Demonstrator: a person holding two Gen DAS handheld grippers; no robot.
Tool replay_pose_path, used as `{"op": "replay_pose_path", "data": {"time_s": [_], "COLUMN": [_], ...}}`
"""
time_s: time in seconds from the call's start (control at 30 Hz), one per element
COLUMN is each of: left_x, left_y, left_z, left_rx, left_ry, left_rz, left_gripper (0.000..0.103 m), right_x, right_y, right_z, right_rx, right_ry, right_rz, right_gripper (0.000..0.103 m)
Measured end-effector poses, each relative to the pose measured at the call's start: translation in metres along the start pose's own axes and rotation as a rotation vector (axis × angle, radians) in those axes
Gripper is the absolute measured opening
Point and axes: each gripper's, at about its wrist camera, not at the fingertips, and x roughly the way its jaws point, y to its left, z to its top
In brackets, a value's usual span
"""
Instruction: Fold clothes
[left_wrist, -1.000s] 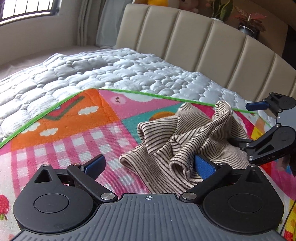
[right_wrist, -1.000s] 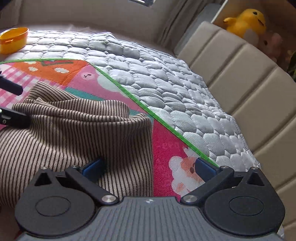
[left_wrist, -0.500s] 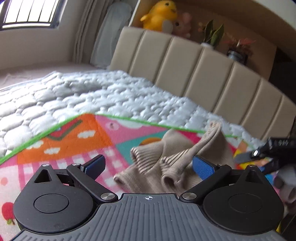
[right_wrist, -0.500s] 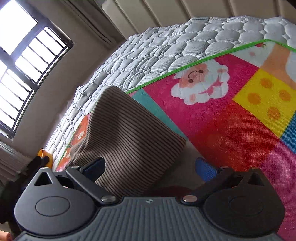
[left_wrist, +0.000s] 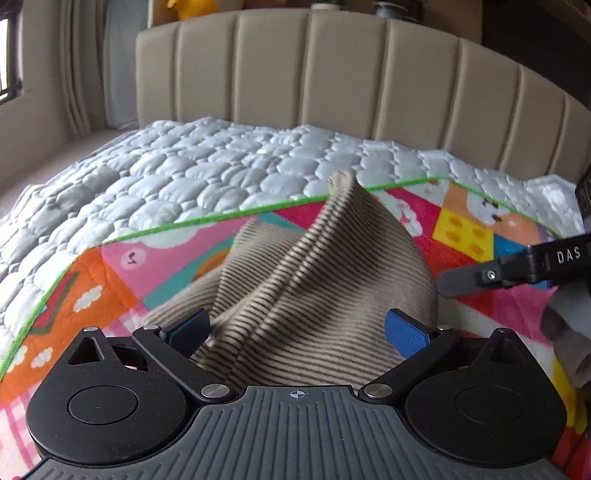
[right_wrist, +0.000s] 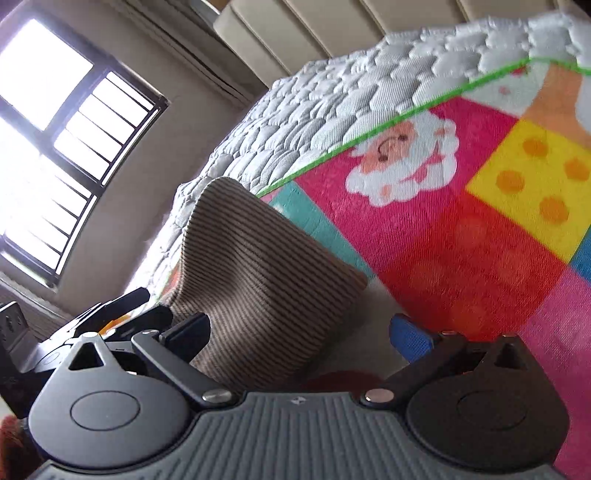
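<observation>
While both grippers stand wide, striped garment peaks between left gripper fingers over playmat. Right gripper wide too, garment by its left finger.

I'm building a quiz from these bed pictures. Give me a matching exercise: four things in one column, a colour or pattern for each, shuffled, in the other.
Things:
1. garment
2. quilt
3. headboard
4. edge of the play mat

Looks:
A. bright green
B. plain beige, padded in upright panels
C. brown and cream stripes
D. white, stitched in puffy cells

Pairs: 1-C, 2-D, 3-B, 4-A
</observation>
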Motion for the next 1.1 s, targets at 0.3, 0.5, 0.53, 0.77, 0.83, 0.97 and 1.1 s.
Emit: {"op": "replay_pose_path", "data": {"time_s": [0.3, 0.5, 0.53, 0.77, 0.83, 0.97, 1.1], "left_x": [0.052, 0.038, 0.034, -0.003, -0.014, -0.044, -0.086], "left_y": [0.084, 0.082, 0.077, 0.017, -0.006, -0.048, -0.045], "left_z": [0.009, -0.029, -0.031, -0.053, -0.062, -0.074, -0.068], "left_rx": [-0.365, -0.506, -0.498, -0.487, -0.465, -0.387, -0.389], "left_ry": [0.203, 0.113, 0.112, 0.177, 0.204, 0.237, 0.079], "left_rz": [-0.027, -0.061, -0.072, -0.216, -0.275, -0.44, -0.413], "left_gripper": [0.103, 0.103, 0.101, 0.096, 0.096, 0.096, 0.1], "right_x": [0.028, 0.027, 0.026, 0.038, 0.036, 0.004, -0.021], "right_y": [0.012, 0.0, 0.0, 0.039, 0.058, 0.082, 0.093], "right_z": [-0.017, 0.001, 0.005, 0.025, 0.029, 0.019, -0.019], "right_rx": [-0.012, 0.003, -0.008, -0.378, -0.494, -0.617, -0.717], "right_ry": [0.1, 0.027, 0.018, -0.007, -0.012, -0.05, -0.089], "right_rz": [0.072, 0.029, 0.017, -0.109, -0.143, -0.171, -0.217], "right_gripper": [0.084, 0.079, 0.079, 0.079, 0.079, 0.088, 0.095]}}
